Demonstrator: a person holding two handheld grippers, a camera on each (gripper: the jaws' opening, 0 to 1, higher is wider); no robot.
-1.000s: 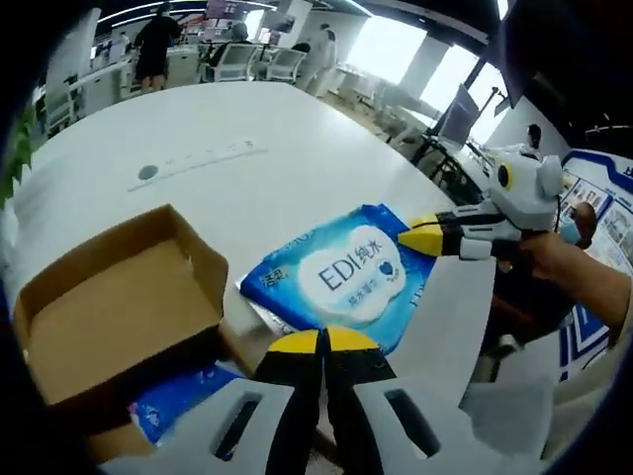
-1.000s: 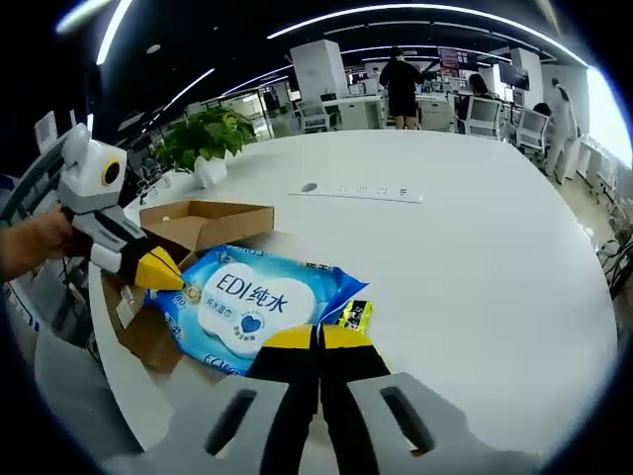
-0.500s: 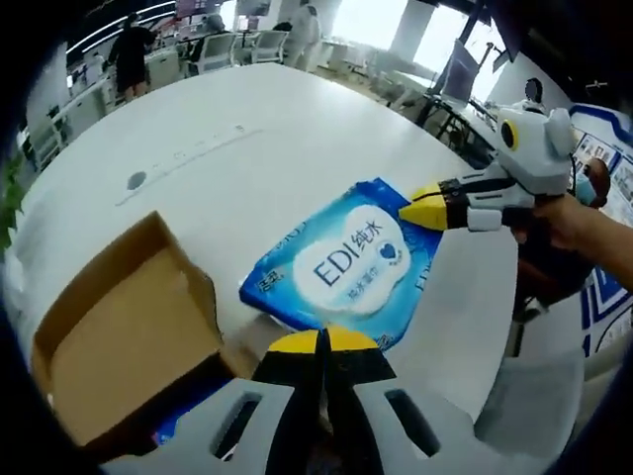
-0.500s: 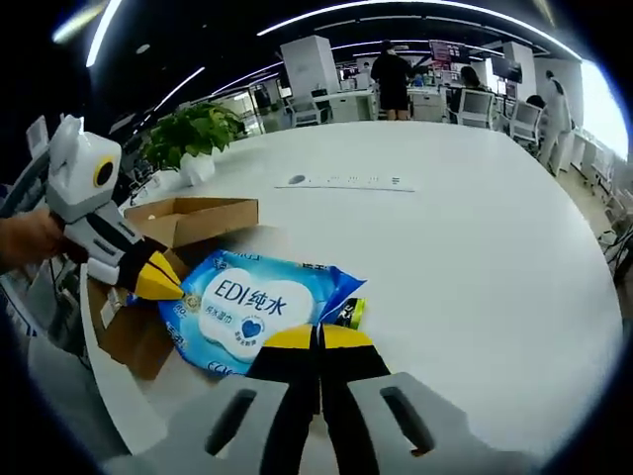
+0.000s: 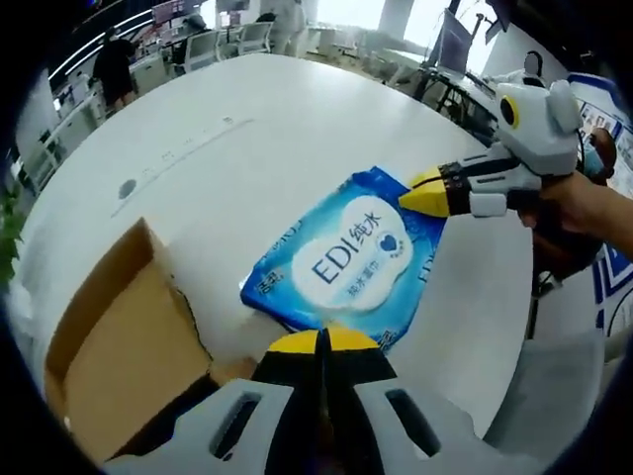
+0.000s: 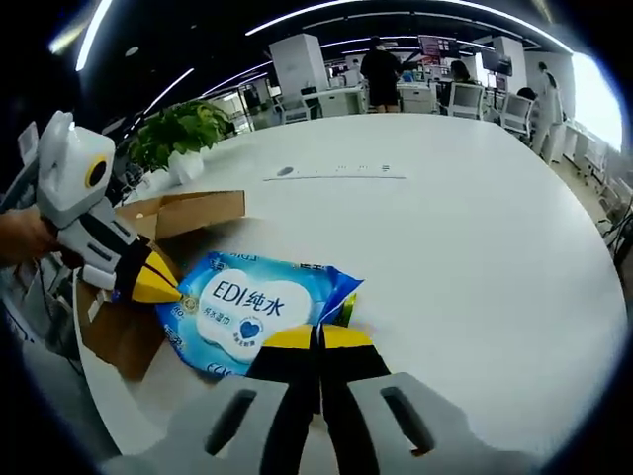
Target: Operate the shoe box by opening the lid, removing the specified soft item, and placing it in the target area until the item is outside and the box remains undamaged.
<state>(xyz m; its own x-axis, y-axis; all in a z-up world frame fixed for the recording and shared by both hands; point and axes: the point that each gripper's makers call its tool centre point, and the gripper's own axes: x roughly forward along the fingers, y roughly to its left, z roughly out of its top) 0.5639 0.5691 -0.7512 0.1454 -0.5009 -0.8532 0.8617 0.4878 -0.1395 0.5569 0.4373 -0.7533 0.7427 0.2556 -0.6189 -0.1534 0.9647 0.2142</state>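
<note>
Blue wipes pack is seen out of the cardboard shoe box, held over the white table at frame centre, pinched at opposite edges by both grippers. Left gripper at lower centre and right gripper are each clenched on the pack edge, jaws pressed together. Placing step is judged in hand; next, the pack is to be lowered onto the table and both jaws released.

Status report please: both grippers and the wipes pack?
Both hand-held grippers shut on wet wipes pack, opposite ends. Pack outside open shoe box, over white table. Nothing in the way.
</note>
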